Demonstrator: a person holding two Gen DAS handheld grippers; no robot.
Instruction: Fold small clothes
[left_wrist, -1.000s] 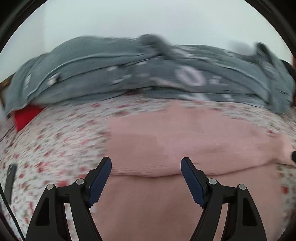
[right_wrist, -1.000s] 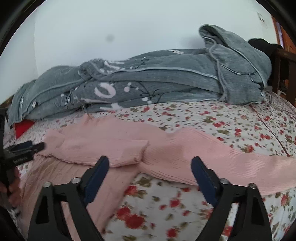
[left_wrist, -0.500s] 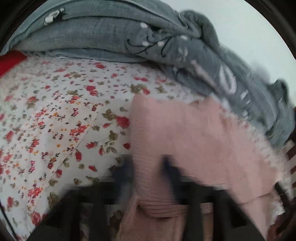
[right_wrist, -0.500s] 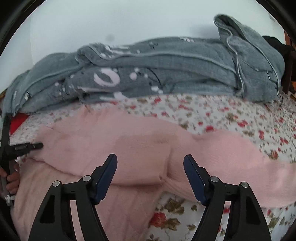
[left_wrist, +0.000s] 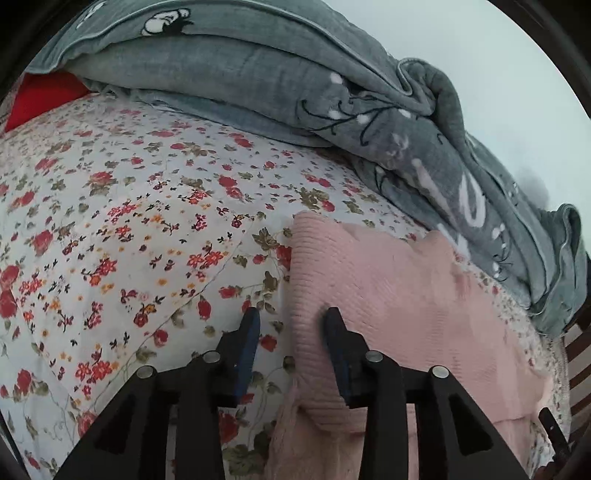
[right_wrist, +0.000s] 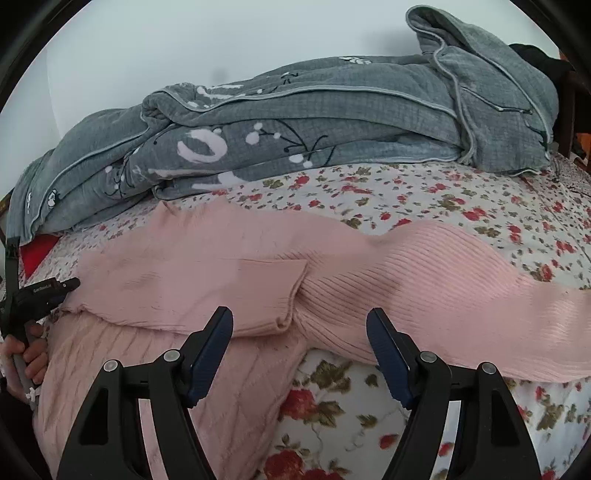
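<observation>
A pink ribbed knit garment (right_wrist: 229, 273) lies spread on the floral bedsheet, with one sleeve folded across its body and the other sleeve (right_wrist: 461, 291) stretched out to the right. In the left wrist view the garment's folded left edge (left_wrist: 388, 295) runs between the fingers of my left gripper (left_wrist: 291, 332), whose jaws are partly open around that edge. My left gripper also shows at the far left of the right wrist view (right_wrist: 48, 290). My right gripper (right_wrist: 299, 336) is open and empty above the folded sleeve's cuff.
A heap of grey patterned blanket (right_wrist: 295, 122) lies along the back of the bed against the white wall. A red item (left_wrist: 40, 96) peeks from under it at the left. Floral bedsheet (left_wrist: 129, 229) is bare left of the garment. Dark wooden furniture (right_wrist: 569, 103) stands at the right.
My left gripper swung to the garment's left edge and narrowed its jaws around it. My right gripper moved left toward the folded sleeve's cuff and stayed open.
</observation>
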